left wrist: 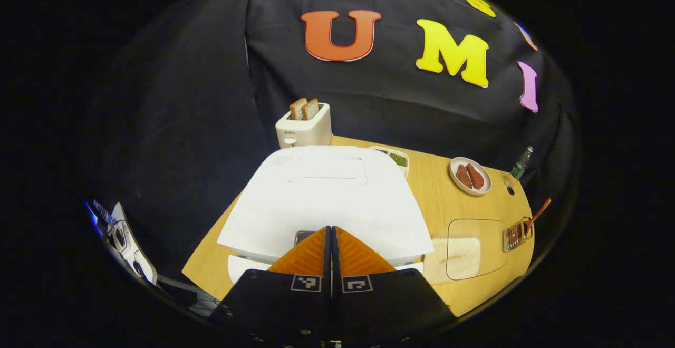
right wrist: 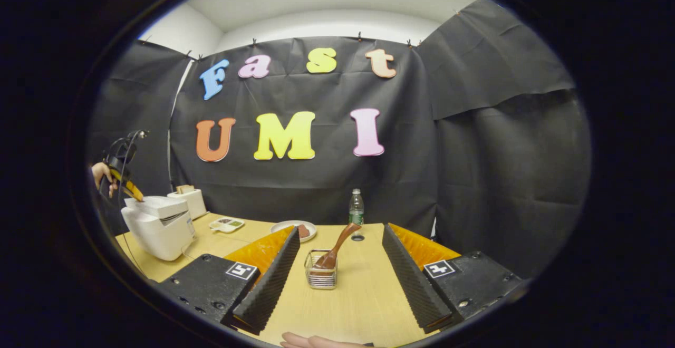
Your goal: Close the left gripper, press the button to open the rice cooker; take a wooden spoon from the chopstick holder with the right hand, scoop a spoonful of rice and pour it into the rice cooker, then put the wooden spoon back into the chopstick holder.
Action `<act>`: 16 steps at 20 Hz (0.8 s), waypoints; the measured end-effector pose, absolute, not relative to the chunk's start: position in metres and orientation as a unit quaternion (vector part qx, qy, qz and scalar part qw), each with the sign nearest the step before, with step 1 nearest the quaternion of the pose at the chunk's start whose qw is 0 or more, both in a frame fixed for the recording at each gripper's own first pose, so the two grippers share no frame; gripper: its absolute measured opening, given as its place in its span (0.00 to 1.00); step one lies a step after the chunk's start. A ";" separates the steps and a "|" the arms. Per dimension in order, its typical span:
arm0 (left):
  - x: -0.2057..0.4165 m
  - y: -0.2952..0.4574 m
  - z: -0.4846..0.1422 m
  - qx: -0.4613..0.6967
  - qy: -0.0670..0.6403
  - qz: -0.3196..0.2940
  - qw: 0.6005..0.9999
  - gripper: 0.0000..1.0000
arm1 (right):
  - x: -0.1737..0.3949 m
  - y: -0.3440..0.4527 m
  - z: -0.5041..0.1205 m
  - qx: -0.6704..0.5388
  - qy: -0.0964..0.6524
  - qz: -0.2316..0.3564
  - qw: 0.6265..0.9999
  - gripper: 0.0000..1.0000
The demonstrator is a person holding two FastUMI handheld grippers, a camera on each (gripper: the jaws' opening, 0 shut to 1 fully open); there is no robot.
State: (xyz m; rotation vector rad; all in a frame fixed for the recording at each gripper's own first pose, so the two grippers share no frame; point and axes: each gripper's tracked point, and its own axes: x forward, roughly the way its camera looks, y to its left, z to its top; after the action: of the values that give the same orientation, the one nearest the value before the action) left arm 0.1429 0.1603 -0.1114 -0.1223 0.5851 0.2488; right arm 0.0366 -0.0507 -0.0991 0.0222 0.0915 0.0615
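Pressing toward the rice cooker [left wrist: 327,200], I held my left tool [left wrist: 331,242] with its fingers drawn fully together, gripping nothing, so the joined tips made one blunt point for the small dark button [left wrist: 303,237] at the cooker's front edge. The tips hung right at that button; I could not tell whether they touched it. The lid lay flat, so I judged the cooker not yet opened. It stood near the bench's [left wrist: 432,200] left end. My right tool [right wrist: 337,263] was spread wide and empty, aimed at the chopstick holder [right wrist: 320,277] between its fingers but apart from both. The wooden spoon [right wrist: 337,245] leaned in the holder, handle up, ready for taking. The rice tray [left wrist: 464,250] sat just beside the cooker.
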 end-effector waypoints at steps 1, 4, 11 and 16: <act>0.147 0.159 -0.100 -0.057 0.270 0.120 0.954 0.00 | 0.036 -0.052 -0.099 0.011 0.045 0.029 0.998 0.99; 0.154 0.143 -0.079 -0.050 0.241 0.086 0.966 0.38 | 0.040 -0.050 -0.103 0.013 0.050 0.030 0.998 0.99; 0.140 0.153 -0.043 -0.009 0.176 0.142 0.974 0.98 | 0.050 -0.048 -0.124 0.016 0.072 0.031 0.997 0.99; 0.105 0.151 -0.010 -0.008 0.104 0.151 0.983 0.96 | 0.061 -0.045 -0.138 0.020 0.087 0.031 0.995 0.99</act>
State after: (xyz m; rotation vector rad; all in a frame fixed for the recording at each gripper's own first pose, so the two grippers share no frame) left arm 0.1055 0.1510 -0.0103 -0.0158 0.2089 0.3035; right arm 0.0611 -0.0447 -0.1384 0.0400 0.1745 0.0630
